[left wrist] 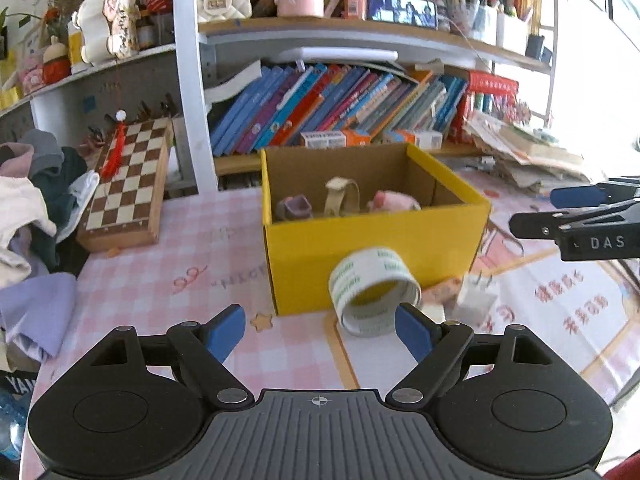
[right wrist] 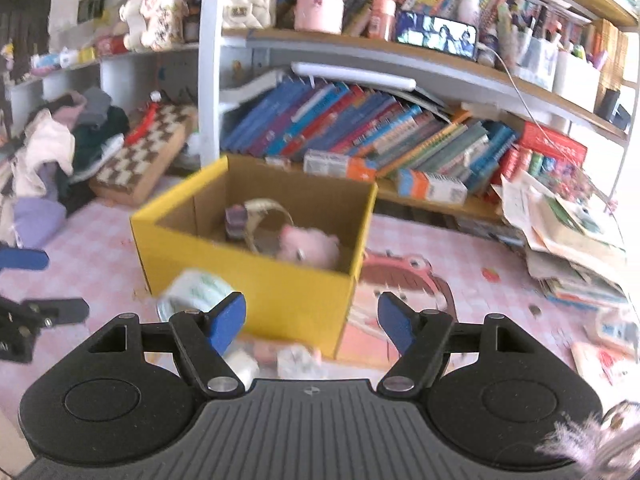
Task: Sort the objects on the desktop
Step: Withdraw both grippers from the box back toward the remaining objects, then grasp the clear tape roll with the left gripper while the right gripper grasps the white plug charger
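Observation:
A yellow cardboard box (left wrist: pixel 376 240) stands on the pink checked table, also in the right wrist view (right wrist: pixel 256 280). Inside lie a pink plush (left wrist: pixel 394 201), a beige strap (left wrist: pixel 340 196) and a purple item (left wrist: pixel 294 206). A roll of white tape with green print (left wrist: pixel 374 292) leans against the box front, just beyond my open left gripper (left wrist: pixel 320 332), nearest its right finger. A white plug adapter (left wrist: pixel 478 294) and a pink eraser-like piece (left wrist: pixel 440 290) lie beside the roll. My right gripper (right wrist: pixel 312 322) is open and empty before the box; the tape roll (right wrist: pixel 196 292) sits behind its left finger.
A chessboard box (left wrist: pixel 128 184) lies at left by a pile of clothes (left wrist: pixel 32 200). Leaning books (left wrist: pixel 340 108) fill the shelf behind the box. A stack of papers (right wrist: pixel 568 232) sits at right. The right gripper's fingers show at the left wrist view's right edge (left wrist: pixel 576 216).

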The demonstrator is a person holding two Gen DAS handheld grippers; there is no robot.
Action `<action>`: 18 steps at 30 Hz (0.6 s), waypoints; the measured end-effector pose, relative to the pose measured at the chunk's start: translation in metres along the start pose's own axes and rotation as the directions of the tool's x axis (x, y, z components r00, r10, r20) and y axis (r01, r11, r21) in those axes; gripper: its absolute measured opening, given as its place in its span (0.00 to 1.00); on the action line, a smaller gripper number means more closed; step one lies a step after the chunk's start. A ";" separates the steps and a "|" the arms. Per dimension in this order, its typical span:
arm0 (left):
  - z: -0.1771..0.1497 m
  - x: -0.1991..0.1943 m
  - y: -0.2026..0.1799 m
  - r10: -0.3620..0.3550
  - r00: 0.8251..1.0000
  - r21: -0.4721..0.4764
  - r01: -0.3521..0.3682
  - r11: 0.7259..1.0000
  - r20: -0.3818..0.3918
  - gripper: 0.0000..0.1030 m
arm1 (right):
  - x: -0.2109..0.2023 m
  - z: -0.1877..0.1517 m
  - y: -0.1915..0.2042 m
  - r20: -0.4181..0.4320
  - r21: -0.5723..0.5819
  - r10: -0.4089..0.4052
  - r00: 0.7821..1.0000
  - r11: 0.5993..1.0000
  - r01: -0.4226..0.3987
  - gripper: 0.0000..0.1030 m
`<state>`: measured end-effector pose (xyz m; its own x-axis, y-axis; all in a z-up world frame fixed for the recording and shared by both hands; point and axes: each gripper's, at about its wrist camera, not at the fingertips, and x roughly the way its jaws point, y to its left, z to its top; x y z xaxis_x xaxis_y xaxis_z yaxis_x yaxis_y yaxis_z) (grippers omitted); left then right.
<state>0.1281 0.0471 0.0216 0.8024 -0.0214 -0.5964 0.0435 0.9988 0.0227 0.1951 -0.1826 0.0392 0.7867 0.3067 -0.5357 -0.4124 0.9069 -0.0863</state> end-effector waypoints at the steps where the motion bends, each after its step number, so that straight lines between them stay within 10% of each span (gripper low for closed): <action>1: -0.003 0.000 -0.001 -0.001 1.000 0.005 0.001 1.000 -0.007 0.82 | -0.001 -0.006 0.000 -0.011 0.004 -0.005 1.000 1.000 0.005 0.70; 18: -0.035 -0.001 -0.018 0.002 0.998 0.055 0.002 0.998 -0.068 0.86 | 0.000 -0.065 0.025 -0.161 0.021 -0.064 0.985 0.997 0.068 0.85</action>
<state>0.1060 0.0311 -0.0059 0.7603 -0.0162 -0.6494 0.0776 0.9948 0.0660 0.1551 -0.1792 -0.0179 0.7272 0.1973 -0.6575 -0.3480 0.9316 -0.1054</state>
